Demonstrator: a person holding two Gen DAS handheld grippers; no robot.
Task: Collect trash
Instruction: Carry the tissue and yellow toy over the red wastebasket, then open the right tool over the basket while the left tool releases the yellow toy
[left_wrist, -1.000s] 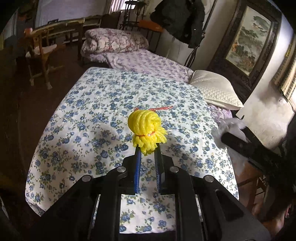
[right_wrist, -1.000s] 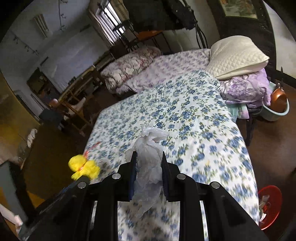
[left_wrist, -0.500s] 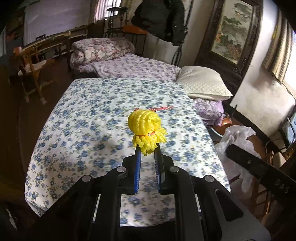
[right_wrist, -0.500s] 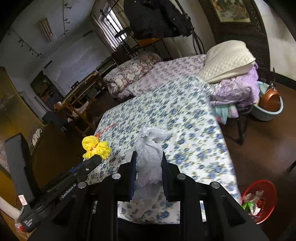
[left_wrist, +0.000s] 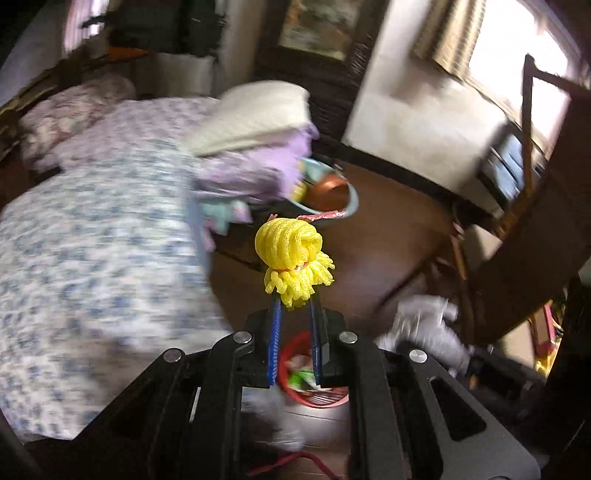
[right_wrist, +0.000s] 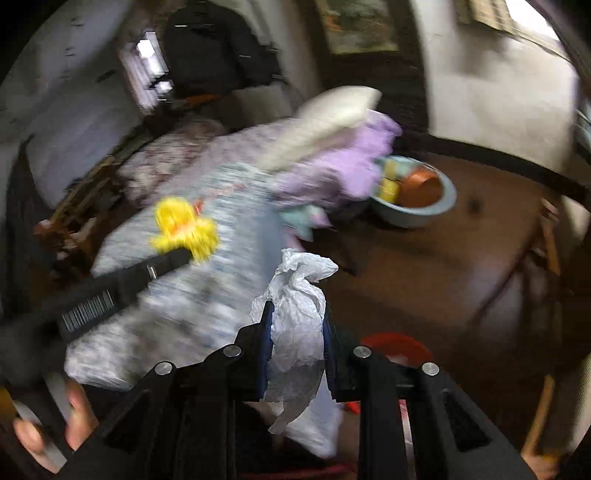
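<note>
Leftmost, in your left wrist view, lay the blue-flowered white bedspread (left_wrist: 92, 258), with a cream quilted pillow (left_wrist: 255, 118) on a heap of lilac cloth (left_wrist: 258, 173) at its far corner. Your left gripper (left_wrist: 294, 302) was clenched on the fringed end of a yellow foam-net fruit sleeve rolled into a ball (left_wrist: 291, 258), which stood clear above the blue pads. Between and below those fingers showed the red plastic mesh waste basket (left_wrist: 317, 398) on the brown floor, scraps already lying in it. Further right, your right gripper (right_wrist: 297, 314) was grasping a crumpled white plastic bag (right_wrist: 299, 314), its loose tail hanging below the pads; the red basket's rim (right_wrist: 399, 341) appeared just right of that gripper in the right wrist view. A pale blue basin (right_wrist: 413, 214) holding a copper-coloured bowl (right_wrist: 421, 188) sat on the floor beyond the bed's corner.

Both pieces of trash were therefore held in the air, beside the bed and near the basket, not yet dropped. To do this step well, you would have needed to bring each gripper squarely over the basket's mouth before releasing, low enough that the light foam and the bag could not drift past the rim. The bag's hanging tail looked likely to catch on a pad, so a full opening would have served better than a slight one.
</note>
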